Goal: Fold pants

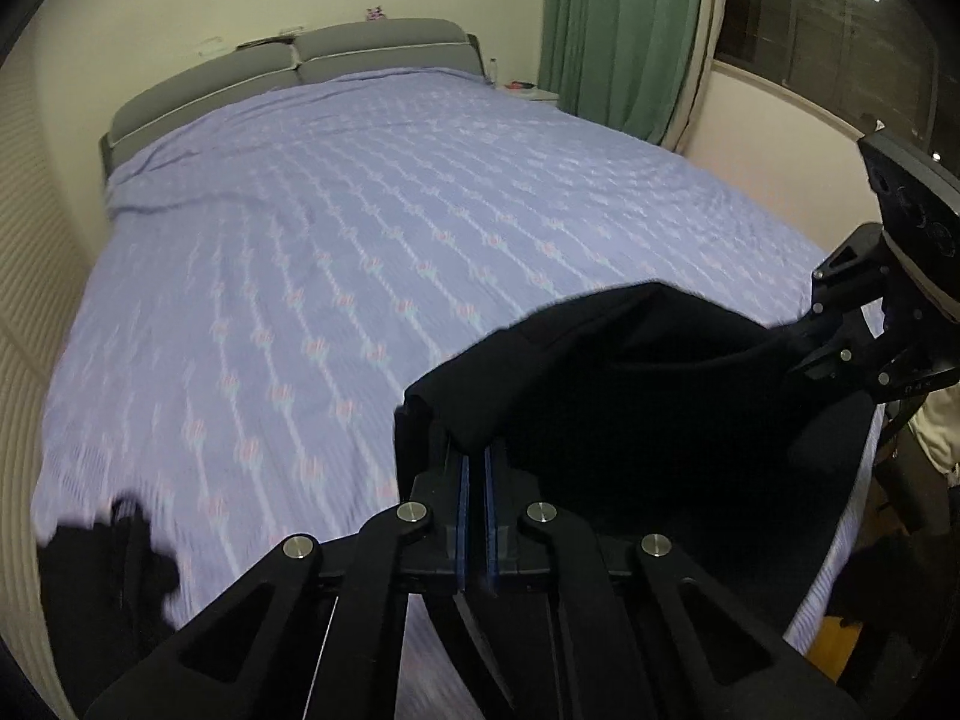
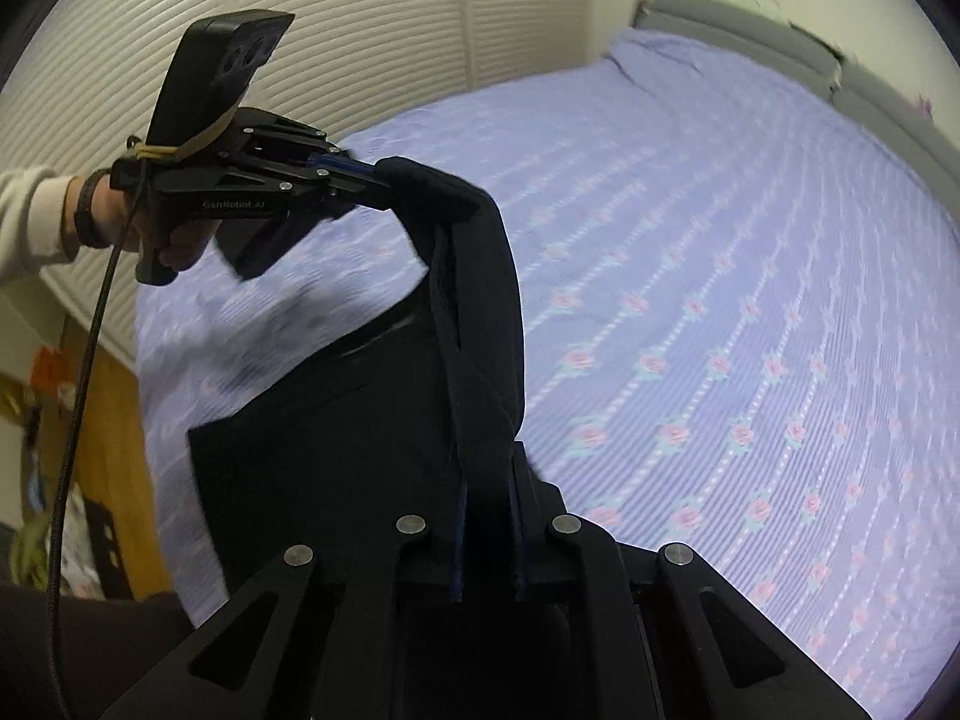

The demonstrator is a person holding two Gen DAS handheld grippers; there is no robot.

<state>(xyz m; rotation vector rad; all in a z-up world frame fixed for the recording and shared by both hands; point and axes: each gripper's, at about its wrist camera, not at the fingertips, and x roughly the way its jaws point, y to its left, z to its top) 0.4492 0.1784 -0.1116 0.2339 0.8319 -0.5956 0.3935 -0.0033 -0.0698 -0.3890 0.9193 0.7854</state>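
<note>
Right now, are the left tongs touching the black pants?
Touching. The right wrist view shows the left tongs shut on the pants.

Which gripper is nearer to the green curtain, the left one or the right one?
The right gripper is nearer: it holds the black pants on the window side of the bed, below the green curtain. The left gripper grips the pants farther from it.

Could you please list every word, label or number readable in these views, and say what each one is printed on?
"GenRobot AI", faint and slightly blurred, on the side of the left tongs in the right wrist view.
A small white marking, too small to read, on the right tongs in the left wrist view.
No text shows on the pants or bedspread.
</note>
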